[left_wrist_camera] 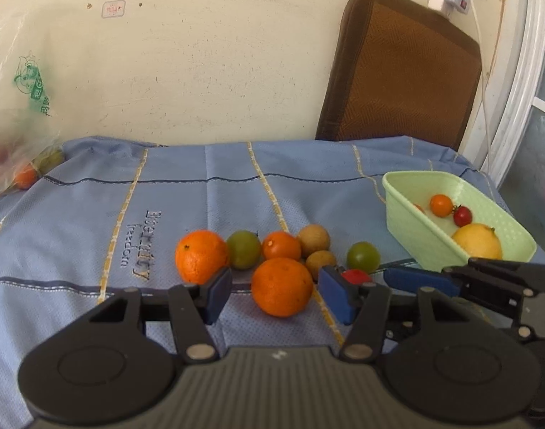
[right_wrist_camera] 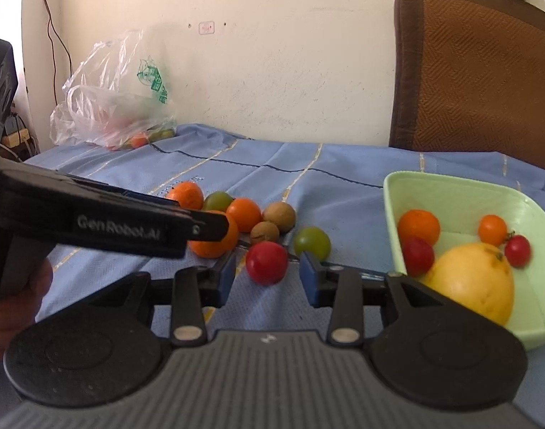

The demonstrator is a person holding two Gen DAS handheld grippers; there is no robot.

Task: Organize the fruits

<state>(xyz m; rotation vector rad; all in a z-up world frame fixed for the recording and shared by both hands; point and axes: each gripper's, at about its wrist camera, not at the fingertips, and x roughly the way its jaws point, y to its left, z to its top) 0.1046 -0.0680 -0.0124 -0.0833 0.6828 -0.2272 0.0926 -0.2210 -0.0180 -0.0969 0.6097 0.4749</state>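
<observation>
A cluster of fruit lies on the blue cloth: oranges, green fruits, two brown round fruits (left_wrist_camera: 313,237) and a red tomato (right_wrist_camera: 266,262). My left gripper (left_wrist_camera: 276,291) is open, its pads either side of the nearest orange (left_wrist_camera: 281,286) without touching it. My right gripper (right_wrist_camera: 267,277) is open around the red tomato, which also shows in the left wrist view (left_wrist_camera: 356,276). A green basket (left_wrist_camera: 415,236) at the right holds a yellow fruit (right_wrist_camera: 474,282), small oranges and red tomatoes; it also shows in the right wrist view (right_wrist_camera: 451,196).
A plastic bag (right_wrist_camera: 111,107) with more fruit sits at the table's far left by the wall. A brown chair back (left_wrist_camera: 401,71) stands behind the table at the right. The left gripper's body (right_wrist_camera: 93,221) crosses the right wrist view.
</observation>
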